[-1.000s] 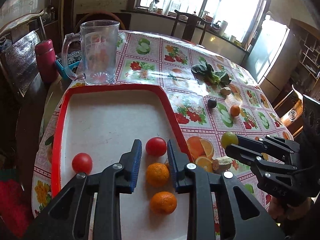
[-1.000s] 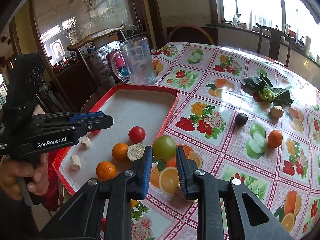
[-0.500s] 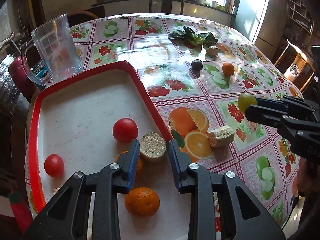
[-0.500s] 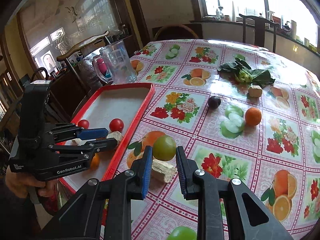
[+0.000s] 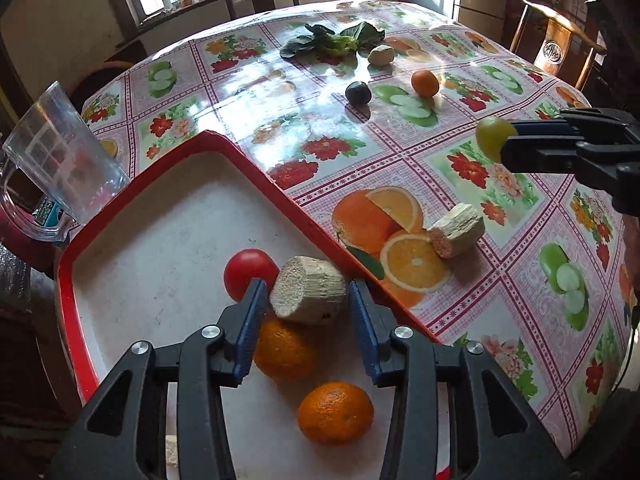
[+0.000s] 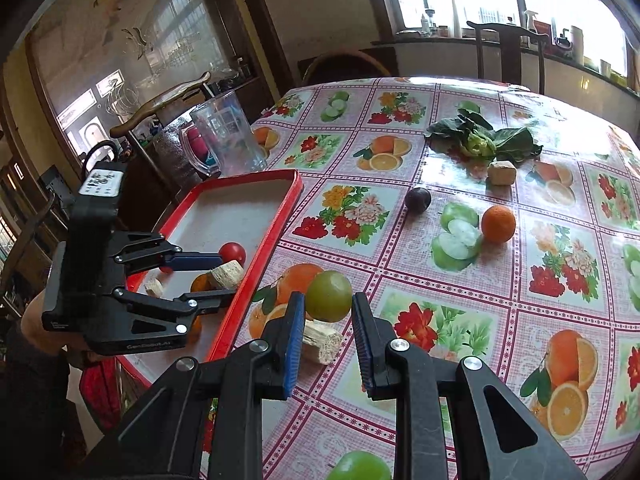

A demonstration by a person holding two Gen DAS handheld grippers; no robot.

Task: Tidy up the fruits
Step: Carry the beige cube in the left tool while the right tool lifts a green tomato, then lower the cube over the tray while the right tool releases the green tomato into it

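A red-rimmed tray [image 5: 256, 168] holds a tomato [image 5: 248, 272] and two oranges [image 5: 284, 350] [image 5: 335, 412]. My left gripper [image 5: 306, 284] hangs over them, its jaws opening. A pale fibrous chunk [image 5: 308, 296] lies between them on top of one orange, with a gap on its right side. Out over the tablecloth my right gripper [image 6: 328, 298] is shut on a green fruit [image 6: 329, 296]. From the left wrist view that green fruit [image 5: 494, 138] shows at the right edge. Another pale chunk [image 5: 456, 230] lies on the cloth by the tray.
On the flowered cloth lie an orange [image 5: 425, 83], a dark plum [image 5: 358, 93], leafy greens [image 5: 336, 40] and a pale lump [image 5: 381, 55]. A clear jug [image 5: 60, 160] stands at the tray's far corner. Another green fruit [image 6: 360, 466] sits near the table's front edge.
The left gripper has rolled and sunk over the oranges, and its jaws have spread off the pale chunk. The right gripper has carried the green fruit away from the tray.
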